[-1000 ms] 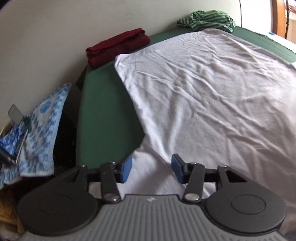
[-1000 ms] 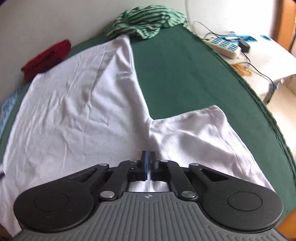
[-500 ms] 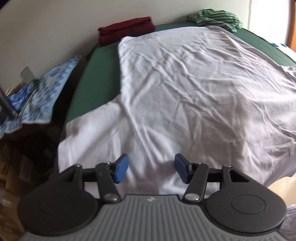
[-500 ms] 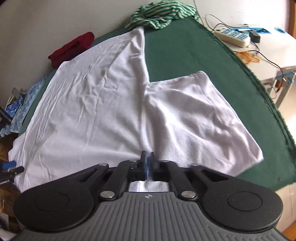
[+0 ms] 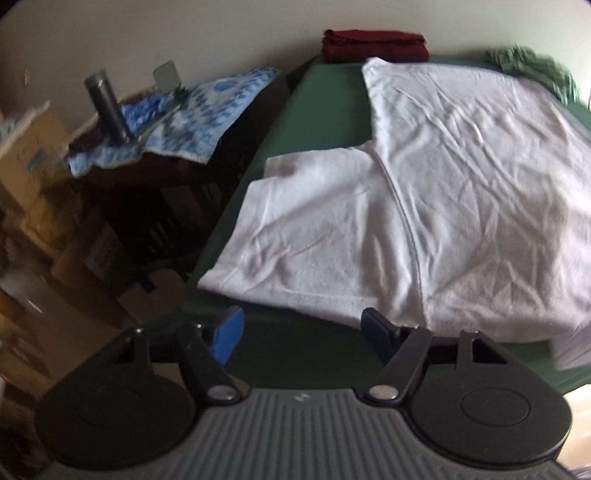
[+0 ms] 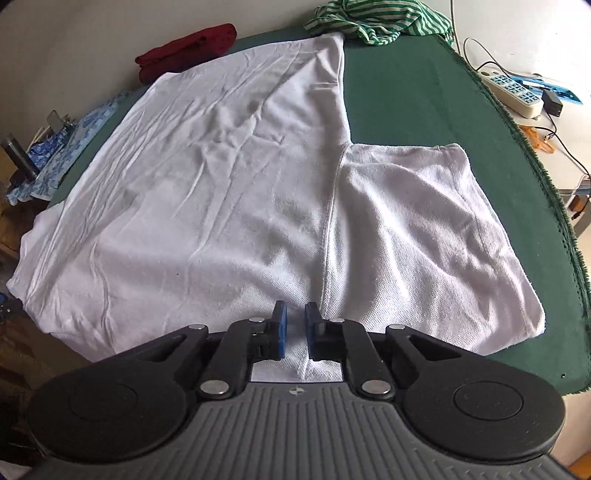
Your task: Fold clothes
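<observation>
Shirt [image 6: 229, 192] lies spread flat on my green table [image 6: 417, 103], both sleeves out, so I can fold it. My left gripper [image 5: 301, 330] is wide and holds nothing. My right gripper [image 6: 294, 334] is narrow, cloth showing in the gap.

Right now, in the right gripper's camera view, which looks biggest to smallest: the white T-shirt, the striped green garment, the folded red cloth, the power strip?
1. White T-shirt, by far.
2. Striped green garment.
3. Folded red cloth.
4. Power strip.
The last three lie far from the camera, so their order is unsure.
</observation>
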Action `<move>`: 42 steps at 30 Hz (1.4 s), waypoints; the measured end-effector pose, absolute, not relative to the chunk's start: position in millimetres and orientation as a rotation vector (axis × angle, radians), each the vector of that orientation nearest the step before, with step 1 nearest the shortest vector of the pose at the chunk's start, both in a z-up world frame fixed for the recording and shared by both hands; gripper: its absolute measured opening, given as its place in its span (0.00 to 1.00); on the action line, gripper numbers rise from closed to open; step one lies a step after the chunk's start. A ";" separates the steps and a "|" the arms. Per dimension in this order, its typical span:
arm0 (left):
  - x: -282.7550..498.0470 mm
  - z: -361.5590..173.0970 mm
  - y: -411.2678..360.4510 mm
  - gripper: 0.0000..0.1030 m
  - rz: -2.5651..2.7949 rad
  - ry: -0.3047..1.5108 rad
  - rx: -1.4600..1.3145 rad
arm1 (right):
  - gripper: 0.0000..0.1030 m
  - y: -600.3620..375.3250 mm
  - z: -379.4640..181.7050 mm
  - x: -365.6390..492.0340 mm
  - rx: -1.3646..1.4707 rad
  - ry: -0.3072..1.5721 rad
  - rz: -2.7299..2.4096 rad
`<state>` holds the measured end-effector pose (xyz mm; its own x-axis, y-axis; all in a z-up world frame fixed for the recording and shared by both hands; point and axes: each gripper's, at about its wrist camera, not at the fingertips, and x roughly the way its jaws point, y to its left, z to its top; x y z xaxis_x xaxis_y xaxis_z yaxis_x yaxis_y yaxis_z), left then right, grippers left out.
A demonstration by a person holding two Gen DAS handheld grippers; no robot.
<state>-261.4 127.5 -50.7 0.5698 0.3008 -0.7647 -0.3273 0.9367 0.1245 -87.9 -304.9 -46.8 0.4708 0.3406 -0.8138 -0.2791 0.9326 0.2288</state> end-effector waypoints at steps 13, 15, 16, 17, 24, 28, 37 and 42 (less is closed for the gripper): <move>-263.8 -48.8 211.2 0.78 0.263 0.804 -0.376 | 0.28 -8.8 -1.7 -87.1 -0.077 0.864 0.860; -257.2 -50.3 211.7 0.78 0.247 0.808 -0.321 | 0.40 41.1 -2.9 -83.5 -0.109 0.848 0.900; -254.3 -52.2 213.0 0.75 0.236 0.818 -0.312 | 0.48 63.3 -5.1 -81.4 -0.127 0.843 0.906; -252.7 -53.6 213.7 0.69 0.226 0.823 -0.304 | 0.52 85.5 -7.9 -79.4 -0.147 0.838 0.909; -249.5 -60.0 217.3 0.56 0.178 0.820 -0.251 | 0.53 146.1 -29.4 -78.8 -0.298 0.827 0.906; -251.1 -61.3 219.1 0.31 0.189 0.804 -0.216 | 0.09 158.1 -38.1 -78.1 -0.353 0.821 0.919; -241.1 -33.5 213.9 0.00 0.141 0.758 -0.312 | 0.09 105.4 -16.5 -30.1 0.007 0.880 0.996; -243.3 -16.0 186.7 0.12 0.117 0.717 -0.257 | 0.09 62.1 -4.8 -14.3 0.167 0.875 1.051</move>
<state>-243.3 186.7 -16.0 0.7490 0.0183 -0.6624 -0.1933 0.9622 -0.1920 -14.3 62.1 -4.8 0.2038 0.8113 -0.5480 -0.6866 0.5175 0.5107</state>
